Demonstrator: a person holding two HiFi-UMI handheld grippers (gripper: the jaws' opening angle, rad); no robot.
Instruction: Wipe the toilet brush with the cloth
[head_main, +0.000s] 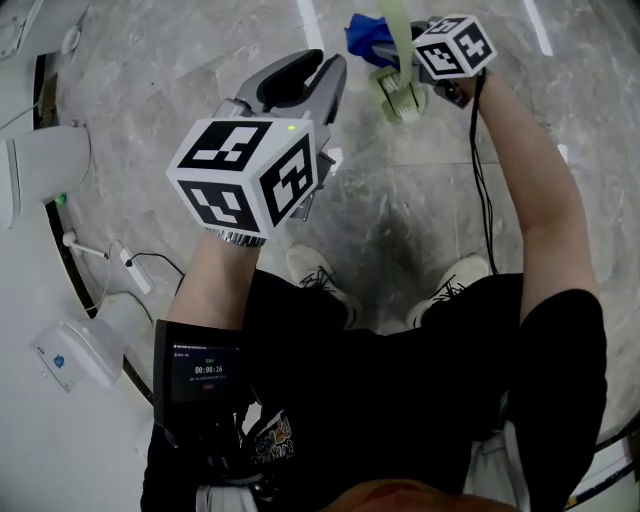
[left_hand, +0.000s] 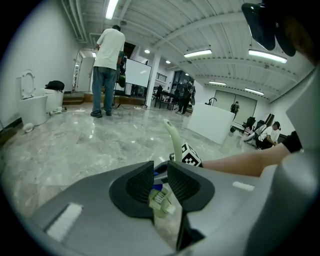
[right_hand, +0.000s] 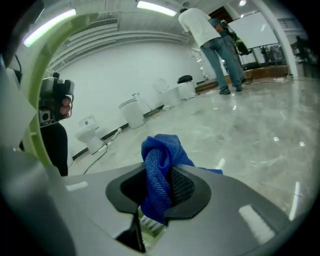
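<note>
My right gripper (right_hand: 159, 176) is shut on a bunched blue cloth (right_hand: 157, 162), also seen as the cloth (head_main: 362, 35) at the top of the head view. The pale green toilet brush (head_main: 400, 95) hangs head-down right beside it. Its white bristles (right_hand: 150, 224) show just under the right jaws, and its curved handle (right_hand: 34, 100) passes close on the left. What holds the brush does not show. My left gripper (head_main: 325, 70) points at the brush (left_hand: 173, 142) from a short way off. Its pads (left_hand: 140, 182) stand apart with nothing pressed between them.
Toilets (right_hand: 90, 132) line the wall, and another toilet (left_hand: 32, 107) stands far left. A person (left_hand: 106, 70) stands at the back, others sit at the right (left_hand: 270, 132). White units and a cable (head_main: 75, 350) lie by the wall. My shoes (head_main: 320, 280) are below.
</note>
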